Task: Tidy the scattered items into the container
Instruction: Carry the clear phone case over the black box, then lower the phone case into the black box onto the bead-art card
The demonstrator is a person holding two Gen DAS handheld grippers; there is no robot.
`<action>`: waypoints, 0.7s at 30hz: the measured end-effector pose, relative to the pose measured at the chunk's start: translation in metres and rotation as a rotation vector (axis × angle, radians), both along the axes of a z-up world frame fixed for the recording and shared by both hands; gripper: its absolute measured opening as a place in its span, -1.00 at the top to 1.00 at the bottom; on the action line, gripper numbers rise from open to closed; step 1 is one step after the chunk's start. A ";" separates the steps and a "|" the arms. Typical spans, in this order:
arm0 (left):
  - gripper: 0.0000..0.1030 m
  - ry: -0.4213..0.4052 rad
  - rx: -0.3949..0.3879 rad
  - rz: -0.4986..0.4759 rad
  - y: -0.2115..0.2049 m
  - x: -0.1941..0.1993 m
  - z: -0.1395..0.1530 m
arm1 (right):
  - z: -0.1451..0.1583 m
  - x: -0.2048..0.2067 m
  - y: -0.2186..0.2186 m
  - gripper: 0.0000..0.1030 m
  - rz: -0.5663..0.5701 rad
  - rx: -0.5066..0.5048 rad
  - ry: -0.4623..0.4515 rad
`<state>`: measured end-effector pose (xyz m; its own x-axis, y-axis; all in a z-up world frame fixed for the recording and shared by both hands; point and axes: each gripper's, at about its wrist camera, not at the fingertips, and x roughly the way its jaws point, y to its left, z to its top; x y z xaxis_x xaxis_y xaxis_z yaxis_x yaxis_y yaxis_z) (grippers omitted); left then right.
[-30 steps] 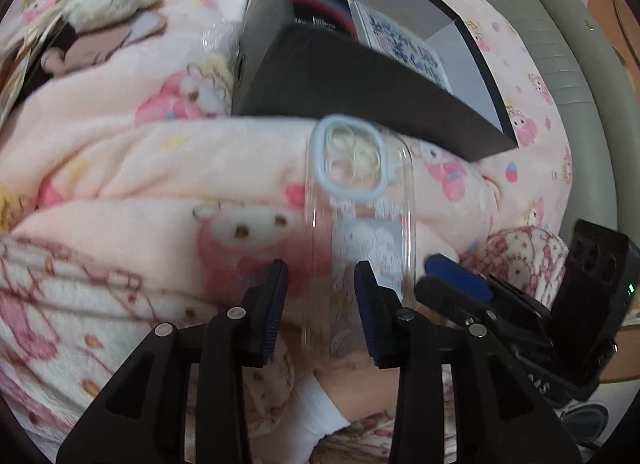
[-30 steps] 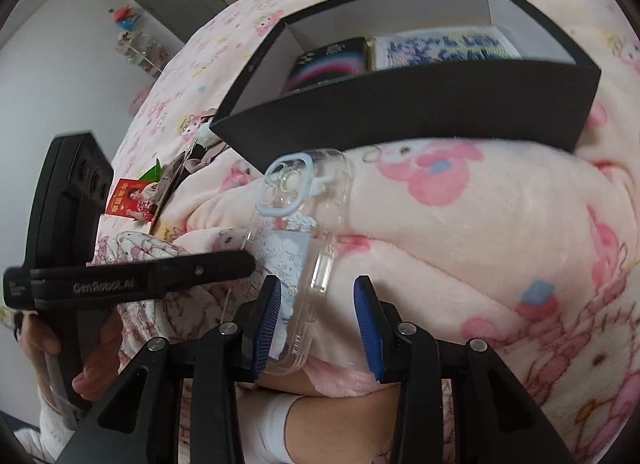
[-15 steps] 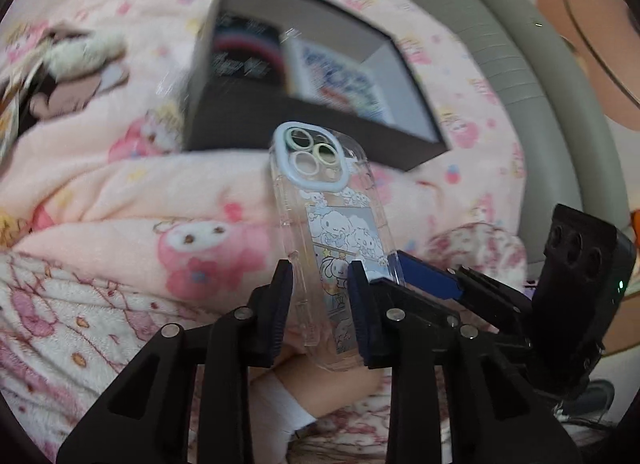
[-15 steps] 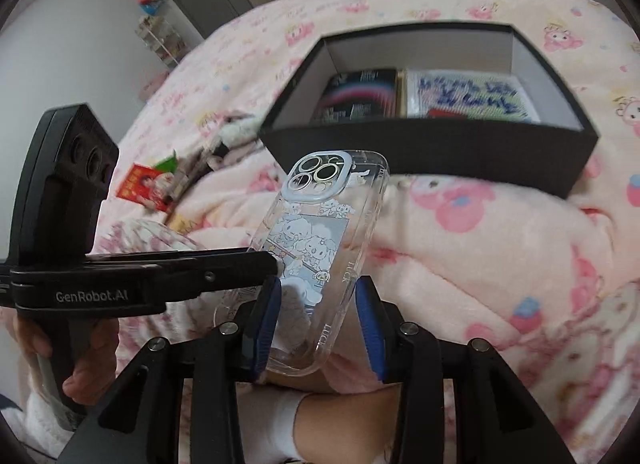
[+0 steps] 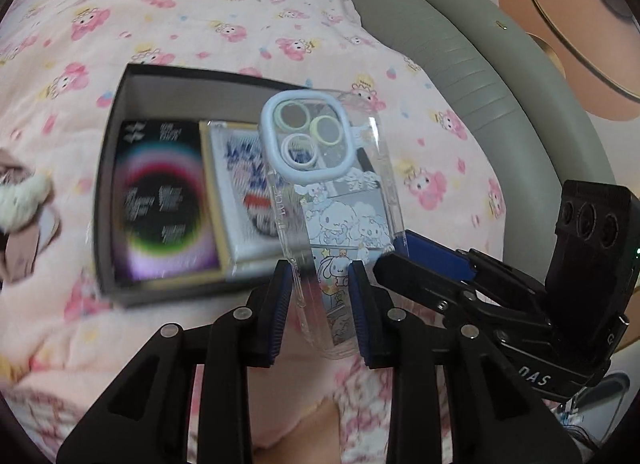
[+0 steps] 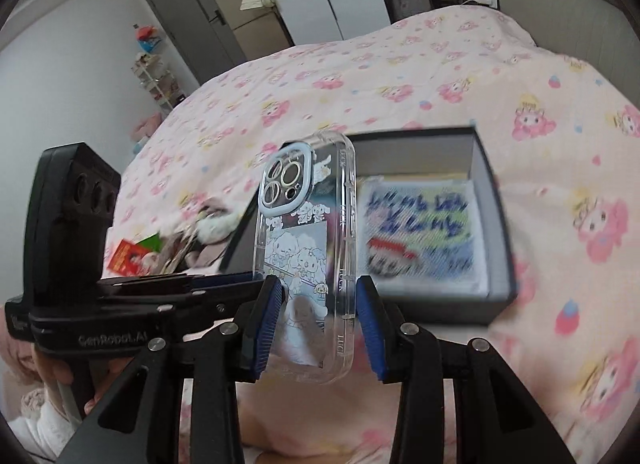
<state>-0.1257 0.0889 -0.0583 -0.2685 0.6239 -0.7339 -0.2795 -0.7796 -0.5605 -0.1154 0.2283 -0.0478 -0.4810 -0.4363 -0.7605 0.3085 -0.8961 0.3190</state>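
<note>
A clear phone case (image 5: 332,200) with cartoon dogs and a pale blue camera ring is held in the air by both grippers. My left gripper (image 5: 320,296) is shut on its lower end, and my right gripper (image 6: 318,328) is shut on the same end. The case (image 6: 308,240) stands upright in front of the black open box (image 5: 108,192) on the pink blanket. The box (image 6: 496,224) holds a dark album (image 5: 160,200) and a white card with blue writing (image 6: 420,232).
A fluffy white keyring (image 5: 20,196) and brown cloth lie left of the box. A red packet (image 6: 128,256) and cards lie further left on the bed. A grey padded headboard (image 5: 460,48) curves along the right. Shelves and a door stand at the far wall.
Both grippers have lifted the phone case off the blanket and raised it higher, so the views now look down into the box. The case stands more upright.
</note>
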 end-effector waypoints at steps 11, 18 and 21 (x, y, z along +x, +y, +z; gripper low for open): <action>0.45 -0.091 -0.039 0.038 0.014 -0.079 -0.041 | -0.042 -0.076 0.009 0.32 -0.030 -0.023 -0.071; 0.44 -0.203 -0.064 0.046 0.029 -0.095 -0.087 | -0.083 -0.089 0.021 0.32 -0.082 -0.027 -0.179; 0.46 -0.234 -0.096 0.047 0.037 -0.097 -0.099 | -0.088 -0.090 0.023 0.32 -0.084 -0.011 -0.200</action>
<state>-0.2229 0.1254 -0.1573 -0.1116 0.5388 -0.8350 -0.1128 -0.8417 -0.5281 -0.2051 0.2510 -0.1363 -0.3563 -0.4099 -0.8397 0.1620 -0.9121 0.3765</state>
